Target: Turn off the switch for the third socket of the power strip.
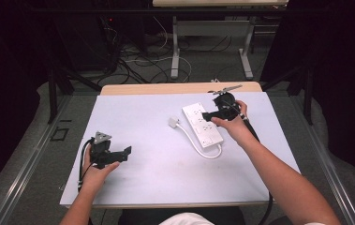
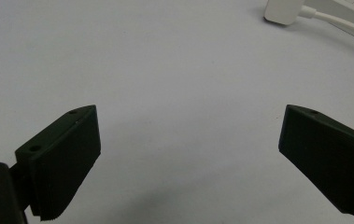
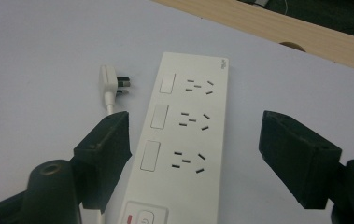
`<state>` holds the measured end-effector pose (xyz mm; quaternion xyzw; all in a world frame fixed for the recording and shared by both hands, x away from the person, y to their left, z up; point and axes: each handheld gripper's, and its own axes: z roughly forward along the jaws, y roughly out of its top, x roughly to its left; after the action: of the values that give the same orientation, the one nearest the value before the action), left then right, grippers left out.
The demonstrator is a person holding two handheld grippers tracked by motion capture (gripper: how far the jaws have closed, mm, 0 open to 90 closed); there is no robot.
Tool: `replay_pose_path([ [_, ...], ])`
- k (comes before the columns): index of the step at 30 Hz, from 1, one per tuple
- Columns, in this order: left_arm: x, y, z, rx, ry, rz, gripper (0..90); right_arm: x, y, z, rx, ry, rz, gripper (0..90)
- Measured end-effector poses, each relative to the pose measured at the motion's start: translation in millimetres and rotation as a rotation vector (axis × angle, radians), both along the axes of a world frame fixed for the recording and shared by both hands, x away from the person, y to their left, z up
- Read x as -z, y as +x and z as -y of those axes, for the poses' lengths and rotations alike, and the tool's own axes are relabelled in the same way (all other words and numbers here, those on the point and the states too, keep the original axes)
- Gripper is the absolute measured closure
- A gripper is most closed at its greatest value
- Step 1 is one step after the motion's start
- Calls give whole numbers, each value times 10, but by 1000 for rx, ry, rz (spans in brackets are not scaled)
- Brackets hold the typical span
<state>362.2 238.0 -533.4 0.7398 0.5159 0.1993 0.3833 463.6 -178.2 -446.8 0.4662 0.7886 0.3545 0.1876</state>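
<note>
Right gripper [image 3: 193,154], jaws spread, above the power strip [image 3: 188,140] showing 3 sockets; left gripper [image 2: 188,163] spread over bare table [image 2: 165,70].

Overhead light evenly illuminating white table cover [image 1: 147,154]; surroundings falling into darkness. Soft shadows forming beneath jaws. Near jaws appearing slightly defocused. High view looking soft, grainy.

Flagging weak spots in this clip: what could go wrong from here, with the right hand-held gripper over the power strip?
1. The right hand-held gripper straddles the power strip with open jaws; closing there might press a switch rather than grip the body.
2. The plug lies loose beside the strip, its cable looped near the strip's end; lifting the strip may drag both.
3. The left hand-held gripper is open and far off, so nothing steadies the strip.
</note>
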Motion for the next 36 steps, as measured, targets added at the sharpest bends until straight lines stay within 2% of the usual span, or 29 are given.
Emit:
replay_pose_path([
  [5, 5, 2, -5, -3, -5, 11, 54, -14, 72, -96, -21, -27, -13, 271],
  [6, 4, 0, -7, -4, -4, 10, 54, -18, 77, -121, -13, -25, -28, 273],
  [10, -2, -7, -15, -3, -3, 10, 54, -32, 124, -193, -23, -37, -28, 282],
  [21, -15, -18, -32, -5, -6, 4, 54, -60, 286, -320, -29, -43, -37, 325],
  [25, -16, -20, -33, -4, -6, 5, 54, -73, 356, -398, -30, -50, -63, 335],
  [29, -16, -20, -33, -4, -7, 6, 54, -71, 408, -462, -32, -45, -62, 344],
  [31, -13, -17, -32, -3, -7, 5, 54, -73, 429, -491, -40, -39, -84, 345],
  [36, -8, -15, -27, -1, -7, 6, 54, -53, 483, -570, -53, -45, -89, 346],
])
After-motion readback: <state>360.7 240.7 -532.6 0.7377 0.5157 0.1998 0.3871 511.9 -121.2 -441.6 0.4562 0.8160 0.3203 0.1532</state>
